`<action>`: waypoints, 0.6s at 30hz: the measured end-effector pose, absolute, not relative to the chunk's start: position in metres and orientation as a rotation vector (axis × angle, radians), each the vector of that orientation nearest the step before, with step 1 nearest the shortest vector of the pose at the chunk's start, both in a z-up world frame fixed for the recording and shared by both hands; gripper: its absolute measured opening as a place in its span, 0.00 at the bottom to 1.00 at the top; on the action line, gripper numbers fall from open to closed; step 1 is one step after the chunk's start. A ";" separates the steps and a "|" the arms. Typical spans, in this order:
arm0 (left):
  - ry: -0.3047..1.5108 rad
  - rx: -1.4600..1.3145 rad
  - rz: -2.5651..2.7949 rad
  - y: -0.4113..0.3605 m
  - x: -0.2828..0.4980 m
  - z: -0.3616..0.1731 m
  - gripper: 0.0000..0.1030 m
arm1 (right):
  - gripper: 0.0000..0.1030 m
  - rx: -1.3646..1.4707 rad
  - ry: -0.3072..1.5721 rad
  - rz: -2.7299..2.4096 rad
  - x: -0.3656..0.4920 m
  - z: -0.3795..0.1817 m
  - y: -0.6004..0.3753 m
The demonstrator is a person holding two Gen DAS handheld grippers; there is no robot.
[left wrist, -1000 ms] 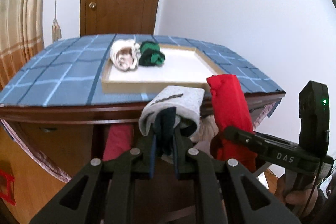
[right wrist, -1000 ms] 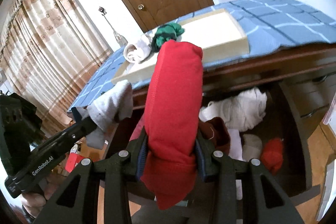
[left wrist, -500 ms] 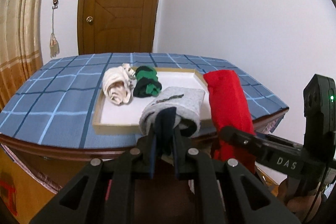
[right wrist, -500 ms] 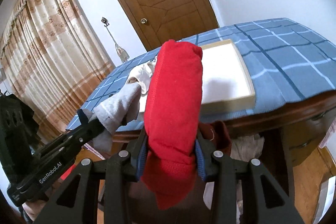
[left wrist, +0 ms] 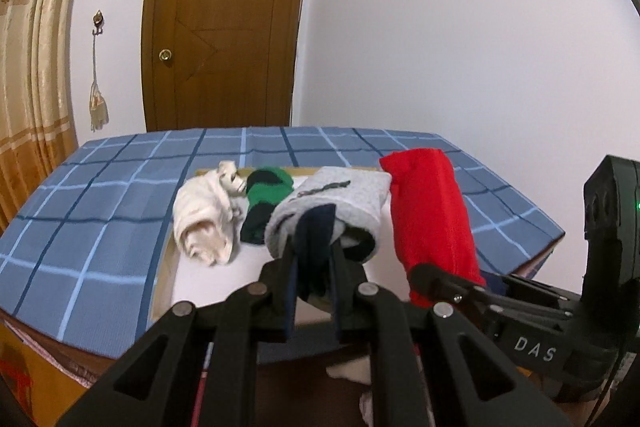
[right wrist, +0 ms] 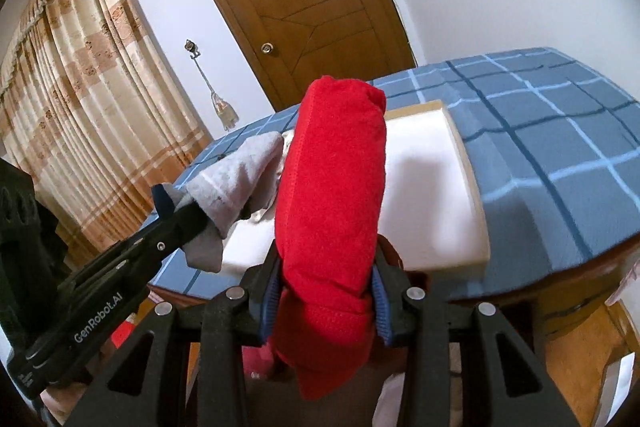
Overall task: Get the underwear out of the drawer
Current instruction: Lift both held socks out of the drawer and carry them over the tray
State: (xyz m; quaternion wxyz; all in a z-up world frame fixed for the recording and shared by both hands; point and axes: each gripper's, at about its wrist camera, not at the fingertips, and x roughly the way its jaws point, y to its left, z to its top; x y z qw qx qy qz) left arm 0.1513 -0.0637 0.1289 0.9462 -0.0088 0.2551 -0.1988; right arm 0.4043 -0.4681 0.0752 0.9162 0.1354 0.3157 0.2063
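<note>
My left gripper [left wrist: 314, 259] is shut on a rolled grey underwear with a navy band [left wrist: 334, 203], held above the near end of the white tray [left wrist: 224, 279]. The same grey roll [right wrist: 236, 183] shows at the left of the right wrist view, in the left gripper [right wrist: 176, 211]. My right gripper [right wrist: 326, 279] is shut on a thick red rolled underwear [right wrist: 332, 195], which stands upright between its pads. In the left wrist view that red roll [left wrist: 430, 211] hangs to the right of the grey one. A cream roll [left wrist: 206, 223] and a green and black roll [left wrist: 266, 205] lie in the tray.
The tray sits on a blue checked cloth [left wrist: 92, 195] over a wooden dresser. A brown door [left wrist: 224, 23] and a white wall stand behind. Curtains [right wrist: 76, 99] hang at the left. Below the dresser edge, bits of white and red cloth [left wrist: 352, 373] show in the drawer.
Both grippers rose with their rolls from in front of the open drawer to above the dresser top. The tray now lies just beyond and below them.
</note>
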 end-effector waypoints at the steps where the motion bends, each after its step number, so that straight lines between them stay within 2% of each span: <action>1: 0.515 -0.019 -0.404 -0.066 0.155 0.130 0.10 | 0.40 0.276 0.647 0.421 0.408 0.077 -0.468; 18: 0.564 -0.080 -0.315 -0.097 0.249 0.115 0.10 | 0.40 0.192 0.681 0.344 0.513 0.089 -0.457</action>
